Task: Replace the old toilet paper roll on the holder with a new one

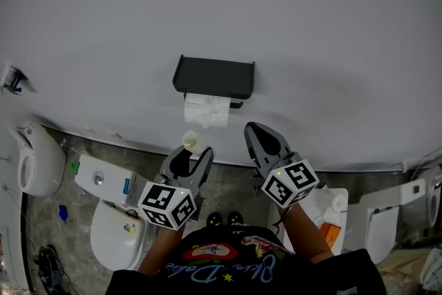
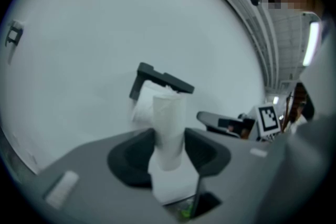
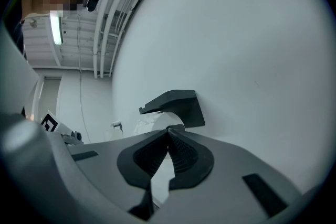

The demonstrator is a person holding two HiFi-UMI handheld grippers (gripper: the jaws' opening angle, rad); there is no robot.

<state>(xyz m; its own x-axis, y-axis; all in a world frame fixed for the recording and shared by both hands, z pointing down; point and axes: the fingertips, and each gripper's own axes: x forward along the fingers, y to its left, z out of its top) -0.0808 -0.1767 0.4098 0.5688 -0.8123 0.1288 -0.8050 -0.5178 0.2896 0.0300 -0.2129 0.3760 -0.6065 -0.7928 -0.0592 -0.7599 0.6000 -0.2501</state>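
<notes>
A: Left gripper (image 2: pixel 169 148), state?

B: Jaws partway apart, pads pressing on a slim roll (image 2: pixel 169 120) that stands upright across them. Right gripper (image 3: pixel 169 136) is closed tight and empty.

A: Target?

B: Holder (image 1: pixel 214 76) is on the wall. The mounted roll (image 1: pixel 206 111) hangs beneath it, long axis 9-to-3. It lies at 1 o'clock from the left gripper and 11 o'clock from the right. Both are near, neither touching. Judgement: the free right one should reach in.
</notes>
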